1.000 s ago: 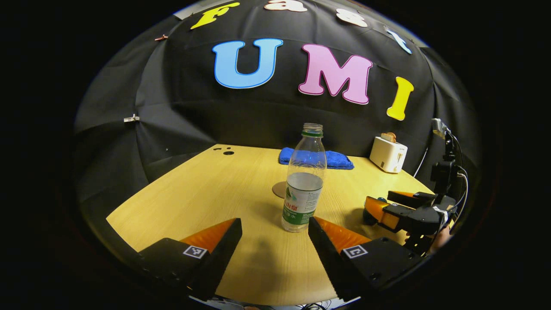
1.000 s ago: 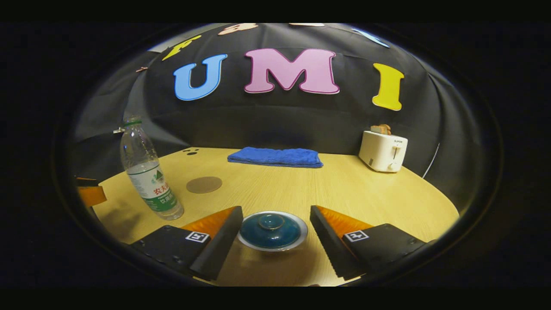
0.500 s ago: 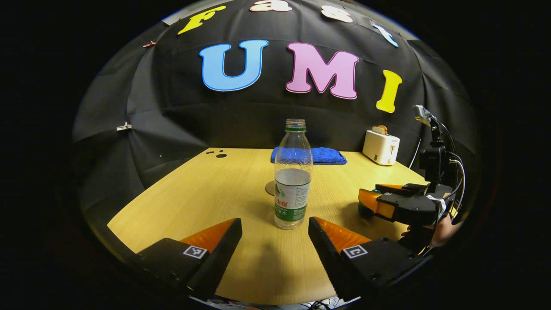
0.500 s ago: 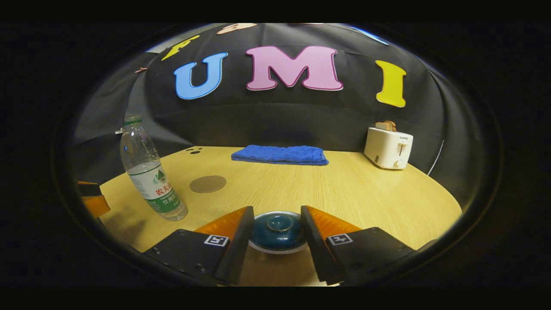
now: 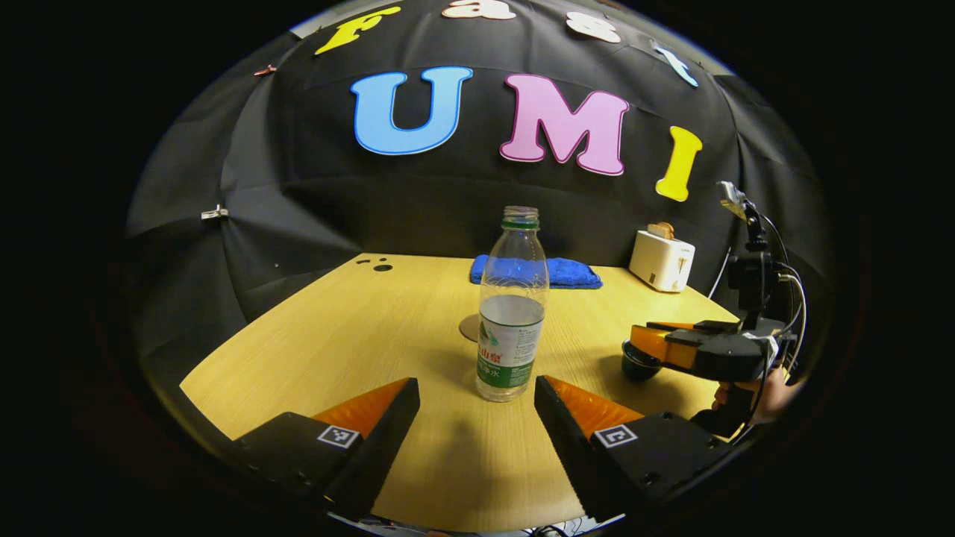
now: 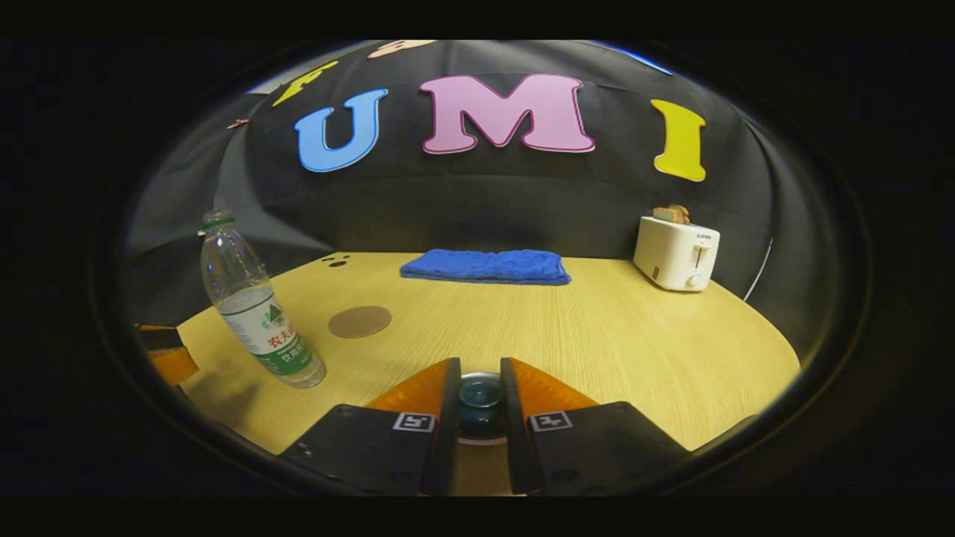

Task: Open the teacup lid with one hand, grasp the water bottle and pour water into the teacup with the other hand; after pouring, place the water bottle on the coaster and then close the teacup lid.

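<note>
Lid knob (image 6: pixel 480 391) pinched between right gripper (image 6: pixel 477 388) fingers; water bottle (image 5: pixel 512 313) ahead of wide-open left gripper (image 5: pixel 476 391)

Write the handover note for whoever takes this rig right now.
Right tool: fingers closed around the teacup lid's knob; lid not yet lifted, as far as can be told.
Left tool: open, just short of the water bottle, which stands uncapped and part full on the table.
Coaster: bare, beyond the bottle.
Done: lid grasped.
Left: lift lid, grasp bottle, pour, set bottle on coaster, close lid.
</note>
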`<state>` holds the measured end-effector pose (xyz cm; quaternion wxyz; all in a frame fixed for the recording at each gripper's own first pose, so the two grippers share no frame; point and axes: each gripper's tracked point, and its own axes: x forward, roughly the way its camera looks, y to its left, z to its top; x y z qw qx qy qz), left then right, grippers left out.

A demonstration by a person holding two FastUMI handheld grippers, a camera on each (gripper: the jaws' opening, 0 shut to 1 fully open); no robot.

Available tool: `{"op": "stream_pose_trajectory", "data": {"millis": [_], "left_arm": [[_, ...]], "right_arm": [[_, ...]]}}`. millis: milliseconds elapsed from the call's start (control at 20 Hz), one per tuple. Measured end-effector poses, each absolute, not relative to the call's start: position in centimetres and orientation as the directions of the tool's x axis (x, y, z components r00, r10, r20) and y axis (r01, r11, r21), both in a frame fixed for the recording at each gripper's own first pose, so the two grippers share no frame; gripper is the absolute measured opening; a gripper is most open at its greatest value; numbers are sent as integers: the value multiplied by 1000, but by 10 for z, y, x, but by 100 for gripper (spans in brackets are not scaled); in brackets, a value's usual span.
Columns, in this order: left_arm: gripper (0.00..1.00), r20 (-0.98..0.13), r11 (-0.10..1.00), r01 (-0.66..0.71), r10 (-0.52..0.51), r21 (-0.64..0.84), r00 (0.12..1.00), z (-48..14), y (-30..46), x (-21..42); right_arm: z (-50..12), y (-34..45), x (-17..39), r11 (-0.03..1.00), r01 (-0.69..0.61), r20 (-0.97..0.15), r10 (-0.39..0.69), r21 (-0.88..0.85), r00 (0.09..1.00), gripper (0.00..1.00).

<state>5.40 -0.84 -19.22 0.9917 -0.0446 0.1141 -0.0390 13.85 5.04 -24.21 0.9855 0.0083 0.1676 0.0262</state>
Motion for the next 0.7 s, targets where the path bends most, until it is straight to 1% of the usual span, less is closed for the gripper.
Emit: {"op": "stream_pose_trajectory", "data": {"millis": [50,100,150,200,250,350,400,450,500,550,700], "left_arm": [[98,-226,993,81,-98,-84,969,-194,-10,56],[99,-229,994,89,-103,-69,968,-196,-10,60],[98,-234,993,100,-112,-60,966,-197,-12,63],[98,-230,992,115,-126,-59,965,-196,-15,68],[98,-223,987,138,-152,-76,963,-193,-20,72],[99,-212,978,167,-191,-125,958,-194,-27,83],[98,-208,978,164,-189,-131,960,-195,-27,91],[98,-203,980,154,-178,-126,963,-195,-23,99],[99,-195,981,151,-173,-120,965,-194,-22,107],[99,-180,981,157,-176,-113,968,-190,-22,115],[95,-114,971,229,-235,-68,965,-179,-34,138]], "right_arm": [[-241,51,137,998,-52,-340,59,27,939,28],[-241,50,137,998,-54,-346,60,26,936,33],[-240,50,137,998,-57,-351,61,24,934,28],[-237,49,137,998,-56,-348,61,25,935,33],[-232,48,138,998,-53,-340,59,28,939,24],[-224,43,140,998,-49,-329,56,28,943,28],[-219,42,141,998,-51,-325,56,27,944,28],[-216,40,140,999,-50,-323,55,22,945,28],[-211,37,138,999,-49,-316,53,21,947,24],[-206,35,136,999,-48,-310,52,22,949,28],[-192,23,130,999,-37,-298,44,29,953,28]]}}
